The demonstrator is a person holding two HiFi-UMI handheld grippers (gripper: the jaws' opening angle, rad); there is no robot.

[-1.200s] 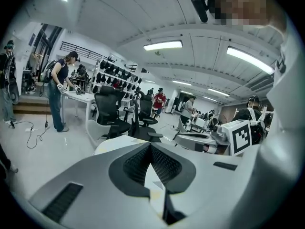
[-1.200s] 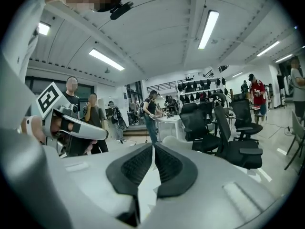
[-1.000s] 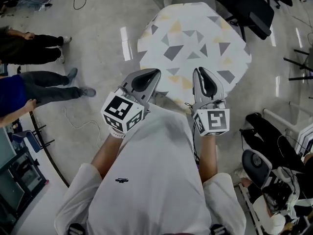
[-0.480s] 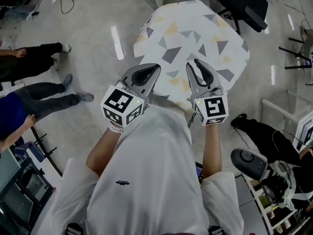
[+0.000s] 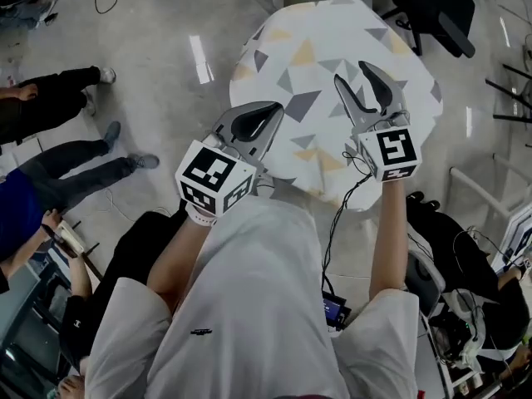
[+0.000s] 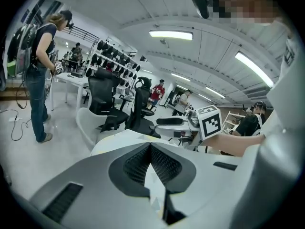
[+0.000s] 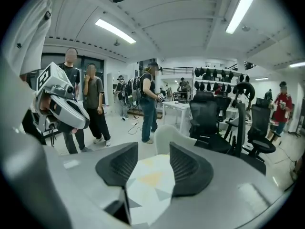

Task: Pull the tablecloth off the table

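White patterned tablecloth (image 5: 332,48) is lying just beneath the right gripper (image 5: 351,71), now reaching out over it, empty jaws opening halfway to grasp; left gripper (image 5: 273,108) jaws are resting together, empty.

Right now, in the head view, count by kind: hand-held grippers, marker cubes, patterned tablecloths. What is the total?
Hand-held grippers: 2, the left hand-held gripper and the right hand-held gripper
Marker cubes: 2, the left marker cube and the right marker cube
Tablecloth: 1
Total: 5
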